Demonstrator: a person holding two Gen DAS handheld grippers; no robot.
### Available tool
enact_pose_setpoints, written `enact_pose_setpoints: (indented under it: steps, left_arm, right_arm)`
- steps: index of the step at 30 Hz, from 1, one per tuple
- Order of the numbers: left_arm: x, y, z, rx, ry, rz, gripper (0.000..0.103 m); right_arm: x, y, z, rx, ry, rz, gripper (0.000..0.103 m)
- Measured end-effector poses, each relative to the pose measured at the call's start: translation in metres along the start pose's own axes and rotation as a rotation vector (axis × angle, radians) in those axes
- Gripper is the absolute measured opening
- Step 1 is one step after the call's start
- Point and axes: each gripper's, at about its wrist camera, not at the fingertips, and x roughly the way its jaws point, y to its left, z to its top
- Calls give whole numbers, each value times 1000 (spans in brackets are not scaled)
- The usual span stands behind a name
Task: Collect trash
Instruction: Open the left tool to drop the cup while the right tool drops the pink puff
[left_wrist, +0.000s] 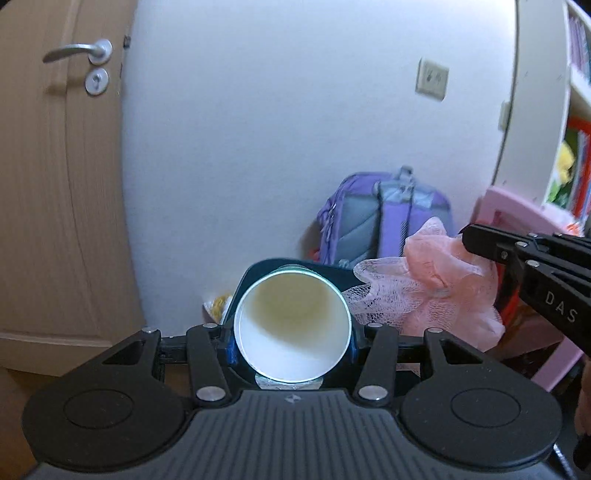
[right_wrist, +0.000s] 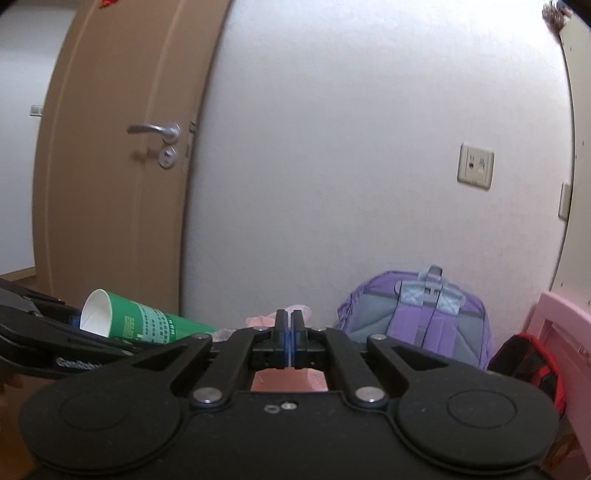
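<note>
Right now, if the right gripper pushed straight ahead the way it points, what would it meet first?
Probably the white wall. The right gripper, shut on pink mesh, aims between the door and purple backpack; depth is unclear.

I am holding the paper cup (left_wrist: 291, 325) in my left gripper (left_wrist: 291, 332), left of the backpack (left_wrist: 384, 221). The mesh puff (left_wrist: 424, 288), in my right gripper (right_wrist: 291, 332), is hanging before the backpack; the door (left_wrist: 55, 184) is standing far left.
</note>
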Motion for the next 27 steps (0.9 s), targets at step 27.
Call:
enact_pose_setpoints:
  steps: [27]
  left_arm:
    - [94, -10, -34, 16, 201, 16, 71]
  right_arm:
    - [24, -7, -56, 2, 269, 73, 32]
